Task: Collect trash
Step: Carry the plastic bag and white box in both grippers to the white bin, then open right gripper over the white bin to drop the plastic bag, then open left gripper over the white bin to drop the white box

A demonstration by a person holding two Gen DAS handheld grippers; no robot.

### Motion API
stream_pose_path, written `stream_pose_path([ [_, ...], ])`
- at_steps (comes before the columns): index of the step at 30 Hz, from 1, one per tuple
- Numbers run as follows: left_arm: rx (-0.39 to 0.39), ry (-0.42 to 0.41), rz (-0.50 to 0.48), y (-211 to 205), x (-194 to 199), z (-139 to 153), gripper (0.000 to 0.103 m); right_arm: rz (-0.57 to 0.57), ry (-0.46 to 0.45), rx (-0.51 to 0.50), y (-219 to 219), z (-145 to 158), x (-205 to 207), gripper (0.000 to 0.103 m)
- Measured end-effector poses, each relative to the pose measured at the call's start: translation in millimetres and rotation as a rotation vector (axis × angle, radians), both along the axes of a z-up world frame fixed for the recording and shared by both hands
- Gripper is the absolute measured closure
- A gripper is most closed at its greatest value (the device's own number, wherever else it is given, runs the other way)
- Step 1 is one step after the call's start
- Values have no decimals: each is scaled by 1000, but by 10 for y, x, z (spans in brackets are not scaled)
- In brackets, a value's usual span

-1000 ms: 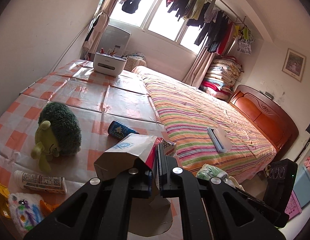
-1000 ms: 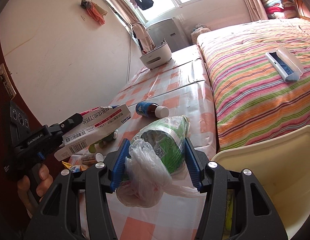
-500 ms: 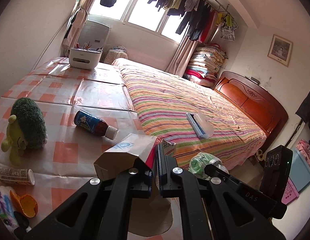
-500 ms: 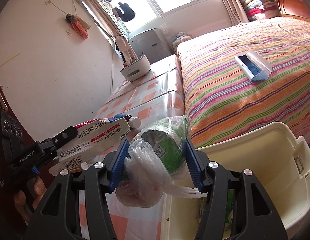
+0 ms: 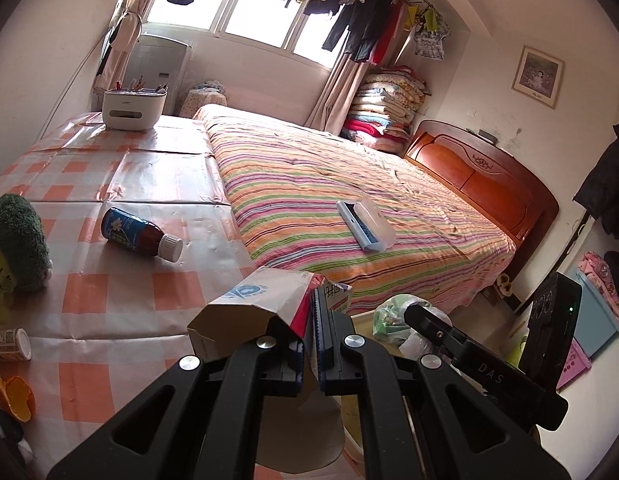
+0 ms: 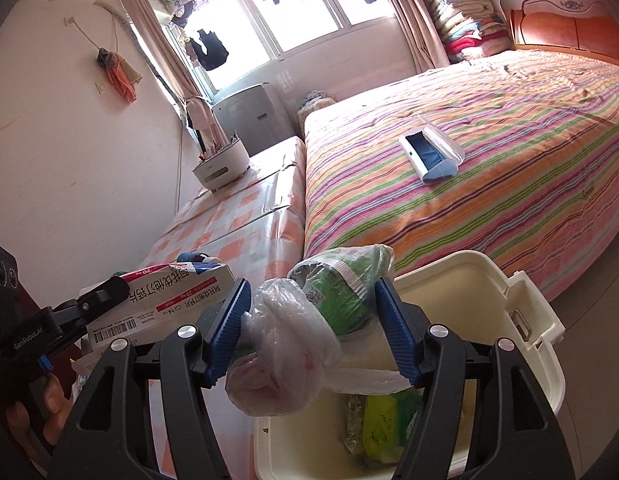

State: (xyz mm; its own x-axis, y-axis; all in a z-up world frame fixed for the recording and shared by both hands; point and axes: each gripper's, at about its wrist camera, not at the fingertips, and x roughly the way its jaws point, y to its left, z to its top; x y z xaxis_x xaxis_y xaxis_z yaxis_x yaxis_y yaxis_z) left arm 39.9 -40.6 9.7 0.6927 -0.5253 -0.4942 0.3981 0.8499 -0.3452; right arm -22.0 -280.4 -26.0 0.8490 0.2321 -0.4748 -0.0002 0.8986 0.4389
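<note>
Right wrist view shows our right gripper (image 6: 311,330) over the cream bin (image 6: 525,344), its blue fingers (image 6: 393,330) spreading at this moment around a bundle of plastic bags (image 6: 305,328). A clear bag bulges on the left of it and a green printed wrapper on the right. The bundle sits between the fingers, and the left one has already drawn clear of the film. We judge this trash very light, soft and slippery: it crumples rather than resists, so it can cling to a ribbed pad or catch on the rim instead of falling cleanly. The knotted middle of the bundle looks like the best place to take hold if it needs regripping. Inside the bin, near us, lies other rubbish, some of it yellow-green.

Our left gripper (image 5: 315,312) has its fingers pressed together on the flap of a flattened medicine box (image 5: 261,304), held just left of the bin, above the near edge of the checked surface (image 5: 149,168). The card seems light, fairly stiff and easy to crease, so an edge pinch suits it. Both tools tilt gently downward, side by side; a hand (image 6: 49,404) grips the left handle at the near left.

A brown bottle (image 5: 139,234) with a blue label lies on the surface, farther left.
</note>
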Motion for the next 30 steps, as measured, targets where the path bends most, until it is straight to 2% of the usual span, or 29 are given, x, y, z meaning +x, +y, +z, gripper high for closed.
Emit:
stream_pose_path([
  [17, 45, 24, -121, -567, -117, -88, 99, -177, -120, 88, -414, 142, -284, 31],
  [27, 70, 49, -184, -855, -170, -183, 97, -198, -130, 117, -516, 137, -321, 28],
  [29, 83, 57, -199, -906, -185, -200, 86, -198, -131, 117, -515, 135, -328, 28],
  [30, 81, 61, -204, -921, -192, -205, 61, -197, -131, 119, -516, 133, -329, 28],
])
